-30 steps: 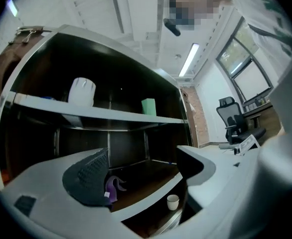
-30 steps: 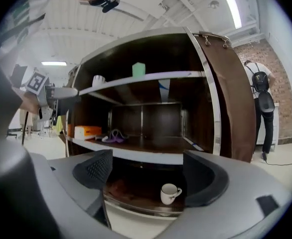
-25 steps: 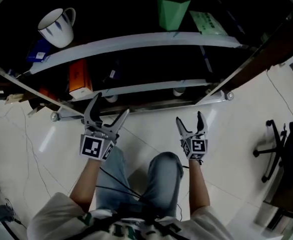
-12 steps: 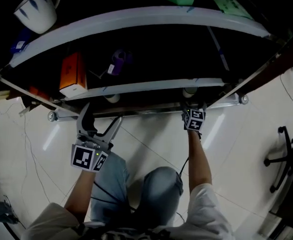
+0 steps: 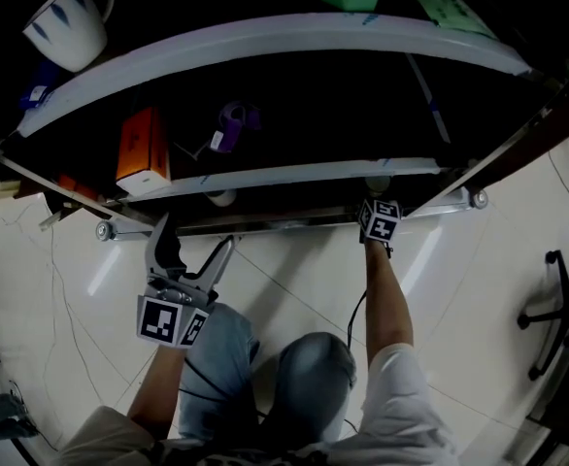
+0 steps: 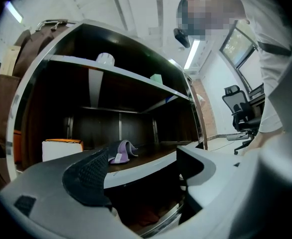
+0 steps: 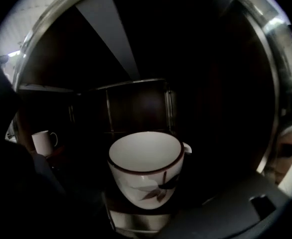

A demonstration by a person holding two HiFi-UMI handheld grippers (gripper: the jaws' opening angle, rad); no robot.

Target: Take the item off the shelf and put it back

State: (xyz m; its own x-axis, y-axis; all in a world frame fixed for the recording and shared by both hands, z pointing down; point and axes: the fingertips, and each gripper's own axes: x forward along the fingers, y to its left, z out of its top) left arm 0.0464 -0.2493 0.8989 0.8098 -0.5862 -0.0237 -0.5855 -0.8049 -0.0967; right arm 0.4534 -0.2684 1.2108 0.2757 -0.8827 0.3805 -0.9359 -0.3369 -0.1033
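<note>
Right tool (image 5: 378,217), jaws apart, faces empty cup (image 7: 145,169).

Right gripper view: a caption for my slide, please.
Right gripper, fingers apart, facing a white, dark-rimmed cup with a leaf motif.

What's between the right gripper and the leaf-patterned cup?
Nothing but the shelf's front edge; the right gripper view shows the cup straight ahead.

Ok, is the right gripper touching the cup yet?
Cannot tell. The right gripper view shows the cup near the jaws, but they are too dark to show contact or a gap. In the head view the shelf hides the right gripper's tips.
</note>
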